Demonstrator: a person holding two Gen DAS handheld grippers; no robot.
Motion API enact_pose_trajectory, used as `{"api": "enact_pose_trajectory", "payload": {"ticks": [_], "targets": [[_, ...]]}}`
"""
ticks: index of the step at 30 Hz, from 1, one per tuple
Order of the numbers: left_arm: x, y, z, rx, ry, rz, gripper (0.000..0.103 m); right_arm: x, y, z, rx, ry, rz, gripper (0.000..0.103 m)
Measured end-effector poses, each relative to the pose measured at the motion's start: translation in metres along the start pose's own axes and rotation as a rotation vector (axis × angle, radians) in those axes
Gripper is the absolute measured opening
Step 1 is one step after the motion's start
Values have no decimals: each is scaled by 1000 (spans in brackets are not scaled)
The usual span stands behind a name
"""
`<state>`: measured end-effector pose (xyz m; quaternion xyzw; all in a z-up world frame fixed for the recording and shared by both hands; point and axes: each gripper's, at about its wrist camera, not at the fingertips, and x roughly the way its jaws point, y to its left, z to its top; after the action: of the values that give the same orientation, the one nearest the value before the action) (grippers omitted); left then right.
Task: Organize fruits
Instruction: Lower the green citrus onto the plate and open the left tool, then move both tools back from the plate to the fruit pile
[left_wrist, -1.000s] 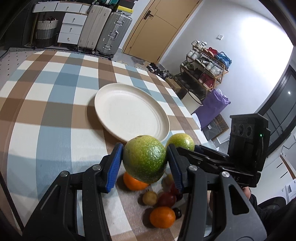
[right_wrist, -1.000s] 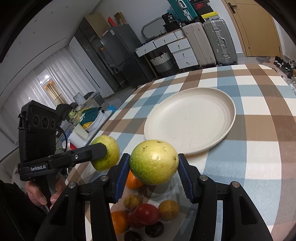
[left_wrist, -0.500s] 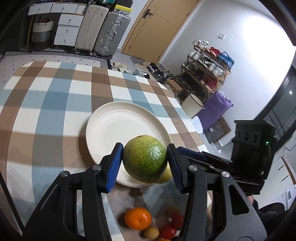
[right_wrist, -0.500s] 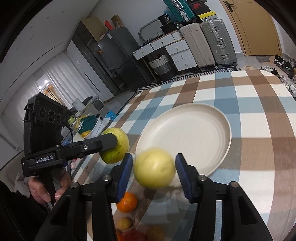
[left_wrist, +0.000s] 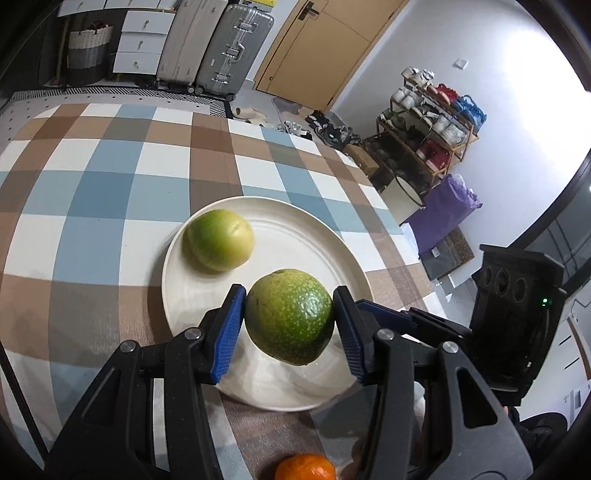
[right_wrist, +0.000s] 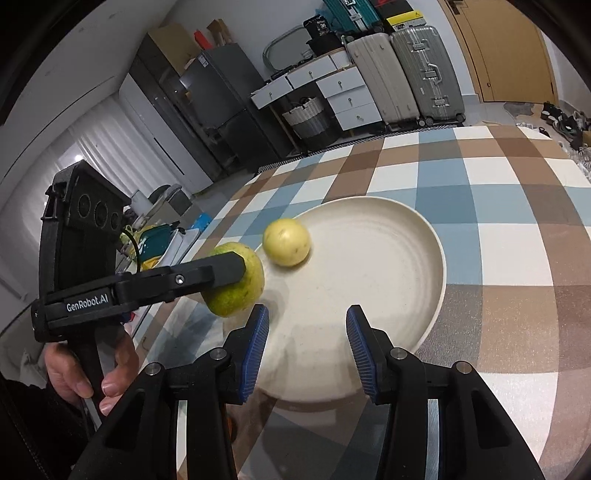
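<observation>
Two green fruits are in play over the checked tablecloth (left_wrist: 110, 177), which spreads under everything and is the largest thing in view. On it sits the round cream plate (right_wrist: 424, 258), the target for the fruit.

One fruit, the pale yellow-green one (left_wrist: 218, 239), already lies loose on the plate's far left part, blurred in both views, so it may not be at rest. The darker speckled green fruit (left_wrist: 290, 315) is pinched between the blue pads of the left gripper (left_wrist: 290, 321), hanging just above the plate's near half and well apart from the first fruit. The right gripper (right_wrist: 304, 347) is empty; its jaws have just been closing a little with nothing between them, and they stand parted over the plate's near rim. A small orange fruit (left_wrist: 306, 468) waits on the cloth just short of the plate.

To set the held fruit down well, the left hand would best lower until the fruit touches the plate's flat floor, away from the sloped rim and clear of the loose fruit, and only then ease the pads apart. Dropping from a height invites rolling. The empty right gripper should draw back out of the way and can then go for the orange.
</observation>
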<state>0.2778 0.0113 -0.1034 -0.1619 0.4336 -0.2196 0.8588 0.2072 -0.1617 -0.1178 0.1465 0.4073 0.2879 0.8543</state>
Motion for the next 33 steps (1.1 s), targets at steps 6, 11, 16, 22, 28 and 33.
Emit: {"api": "enact_pose_trajectory", "payload": {"ticks": [6,11,16,22,28,33], "targets": [[20,0,3,0,23,16,46,-1,-3,-2,13,-9,-14,46],[19,-4,4,4,32,48,55,-9,-5,-4,21,-19,-36,47],[-4,-10,2,26,-8,73,55,-23,-2,-5,24,-48,-49,48],[-36,-17,-13,43,-40,92,56,-41,9,-12,15,-82,-51,49],[-69,-23,-40,63,-64,129,62,-62,26,-22,-12,-115,-58,52],[-92,-28,-62,65,-79,141,71,-81,43,-31,-44,-156,-63,62]]}}
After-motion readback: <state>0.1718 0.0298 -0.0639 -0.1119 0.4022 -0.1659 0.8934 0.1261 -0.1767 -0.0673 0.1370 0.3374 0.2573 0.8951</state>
